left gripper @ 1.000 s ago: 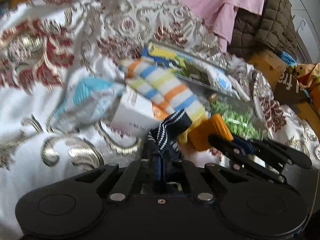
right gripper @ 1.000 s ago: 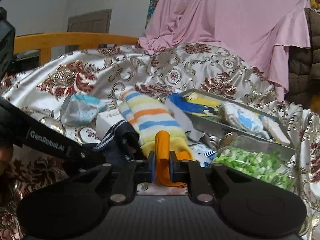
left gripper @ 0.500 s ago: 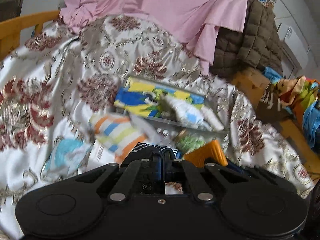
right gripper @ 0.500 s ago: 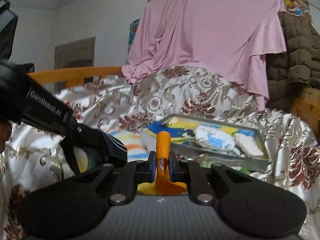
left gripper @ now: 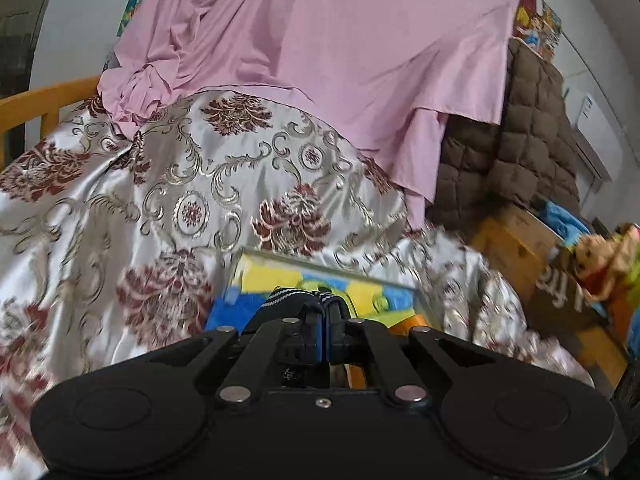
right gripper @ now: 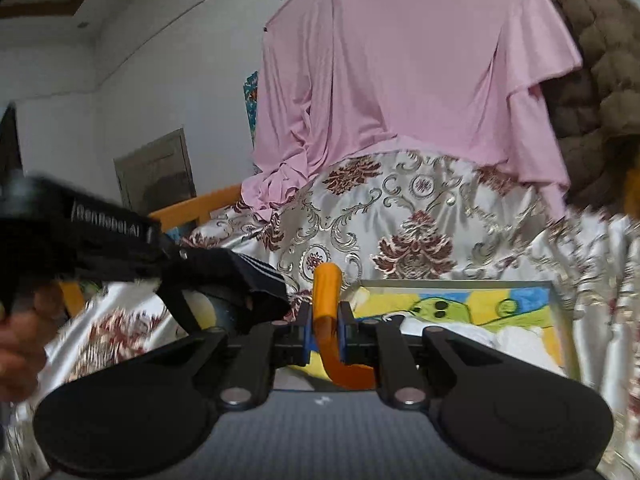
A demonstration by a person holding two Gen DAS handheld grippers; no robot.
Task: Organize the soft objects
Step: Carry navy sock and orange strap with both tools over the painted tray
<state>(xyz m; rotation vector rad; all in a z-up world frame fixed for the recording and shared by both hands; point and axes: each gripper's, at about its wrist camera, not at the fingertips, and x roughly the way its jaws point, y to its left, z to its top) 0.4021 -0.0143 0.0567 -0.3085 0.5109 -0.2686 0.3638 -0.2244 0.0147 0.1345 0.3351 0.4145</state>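
Left gripper [left gripper: 325, 322]: jaws pressed together on a dark navy sock [left gripper: 288, 300] with thin white stripes at the cuff; cloth bunched over and to the left of the fingertips, held clear above the bed. Same pair seen from the right wrist view, at left: left gripper [right gripper: 256, 312] with the navy sock [right gripper: 240, 276] draped over its tip, white stripes towards the right, a person's hand [right gripper: 20, 344] on the handle behind.

Right gripper [right gripper: 325, 334]: jaws pinching an orange soft piece [right gripper: 327, 292], ribbed and rounded on top, standing upright between the pads, its lower end curling out to the right beneath them.

Ahead of and below both grippers: shallow metal tray [right gripper: 560, 320] with a blue, yellow and green printed bottom, white soft items [right gripper: 516, 340] in its near part. Beyond it, satin bedspread [left gripper: 192, 184] with maroon flowers, pink cloth [left gripper: 340, 48] hanging further back.
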